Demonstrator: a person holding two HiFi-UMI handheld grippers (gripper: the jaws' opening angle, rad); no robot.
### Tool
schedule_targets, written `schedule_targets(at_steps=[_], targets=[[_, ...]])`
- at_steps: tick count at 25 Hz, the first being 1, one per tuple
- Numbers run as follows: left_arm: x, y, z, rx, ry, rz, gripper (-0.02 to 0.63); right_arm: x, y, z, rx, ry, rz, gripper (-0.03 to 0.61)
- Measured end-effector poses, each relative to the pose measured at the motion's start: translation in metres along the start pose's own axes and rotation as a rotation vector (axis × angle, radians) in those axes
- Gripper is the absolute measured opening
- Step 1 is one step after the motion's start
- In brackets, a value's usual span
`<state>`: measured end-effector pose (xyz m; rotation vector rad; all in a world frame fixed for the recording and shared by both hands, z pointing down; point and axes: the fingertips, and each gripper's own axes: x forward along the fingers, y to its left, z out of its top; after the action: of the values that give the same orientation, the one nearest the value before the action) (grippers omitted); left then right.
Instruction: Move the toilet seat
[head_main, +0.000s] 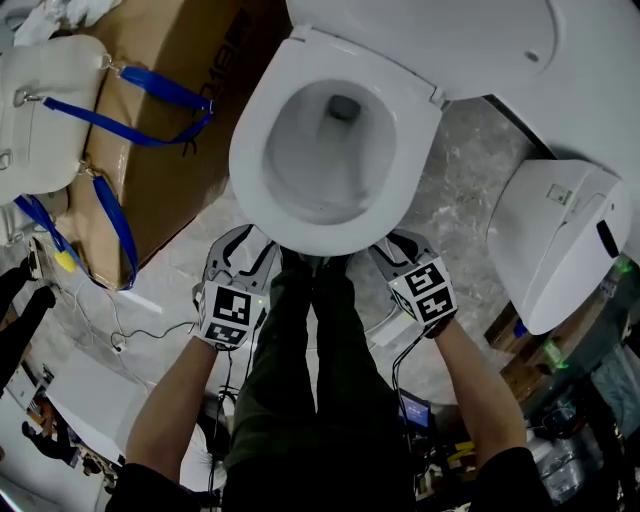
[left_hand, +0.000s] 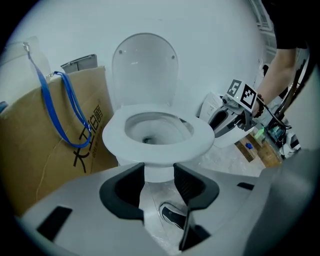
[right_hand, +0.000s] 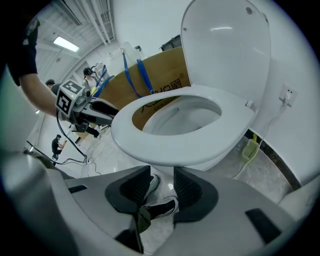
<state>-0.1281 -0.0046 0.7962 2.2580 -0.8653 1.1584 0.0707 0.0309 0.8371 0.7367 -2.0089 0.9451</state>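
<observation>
The white toilet seat (head_main: 250, 150) lies flat on the bowl, with the lid (head_main: 430, 40) standing up behind it. In the head view my left gripper (head_main: 252, 248) is just under the seat's front left edge, and my right gripper (head_main: 392, 250) is under its front right edge. Seen from the left gripper view, the seat (left_hand: 200, 137) is just above and beyond my left gripper (left_hand: 159, 172), which is open and holds nothing. The right gripper view shows the seat's front rim (right_hand: 190, 150) right above my right gripper (right_hand: 162, 177), also open and empty. Neither gripper visibly touches the seat.
A large cardboard box (head_main: 160, 140) with blue straps stands to the left of the toilet, with a white bag (head_main: 45, 110) beside it. A white appliance (head_main: 555, 240) sits on the floor to the right. The person's legs (head_main: 315, 330) stand between the grippers. Cables trail on the floor.
</observation>
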Motion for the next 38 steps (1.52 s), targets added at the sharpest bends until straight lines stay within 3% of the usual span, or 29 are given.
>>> schedule_targets(at_steps=[21,26,31,38], targets=[[-0.087,0.003,0.128,0.029,-0.184,-0.001,0.193,-0.093,0.001,0.069,0.013,-0.108,0.011,0.166],[-0.098,0.005,0.155,0.031,-0.220,0.003,0.193,-0.109,-0.001,0.085,0.011,-0.149,-0.017,0.166],[-0.107,0.007,0.180,0.018,-0.240,0.016,0.193,-0.130,0.007,0.100,-0.068,-0.164,-0.078,0.166],[-0.120,0.012,0.215,0.007,-0.267,0.020,0.193,-0.177,0.017,0.132,-0.060,-0.242,-0.166,0.166]])
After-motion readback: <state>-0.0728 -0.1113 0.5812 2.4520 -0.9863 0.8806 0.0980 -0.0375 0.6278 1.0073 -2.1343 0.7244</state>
